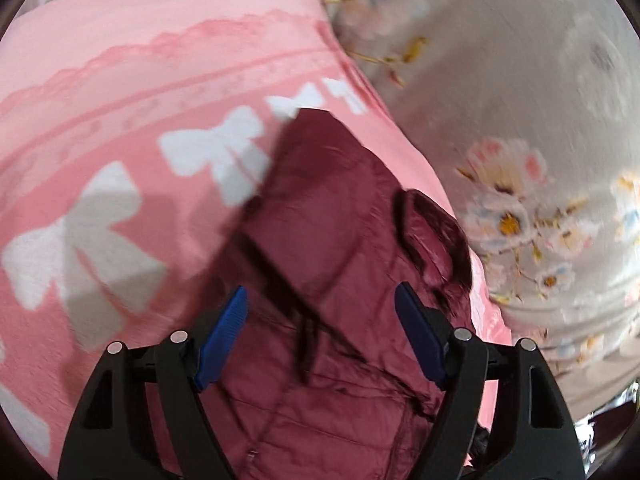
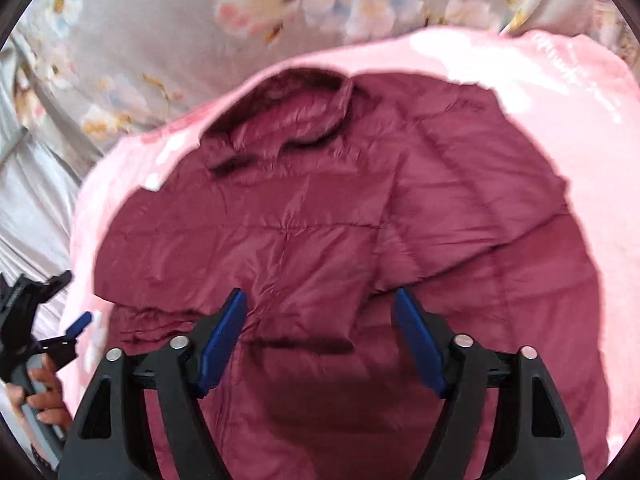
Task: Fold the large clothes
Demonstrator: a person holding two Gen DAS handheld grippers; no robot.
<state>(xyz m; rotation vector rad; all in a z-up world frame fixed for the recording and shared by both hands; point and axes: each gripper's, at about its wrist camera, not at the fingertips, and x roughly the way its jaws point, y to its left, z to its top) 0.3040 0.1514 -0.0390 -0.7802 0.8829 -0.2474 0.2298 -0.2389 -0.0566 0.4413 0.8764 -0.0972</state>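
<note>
We lay the maroon quilted jacket (image 2: 320, 220) flat on the pink blanket (image 1: 120, 128), collar (image 2: 280, 120) away from us, so its panels can be folded over one another. Our left gripper (image 1: 320, 312) hangs above the jacket's edge, jaws apart and gripping nothing. Our right gripper (image 2: 320, 312) hovers over the jacket's middle, jaws likewise apart and empty. The floral bedsheet (image 2: 140, 40) lies beneath.

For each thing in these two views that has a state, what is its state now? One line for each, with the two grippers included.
Maroon quilted jacket: lies spread on the pink blanket, collar away from the right camera, one side folded over.
Pink blanket: spread flat under the jacket, on the floral bedsheet.
Left gripper: jaws open, empty, above the jacket.
Right gripper: jaws open, empty.
</note>
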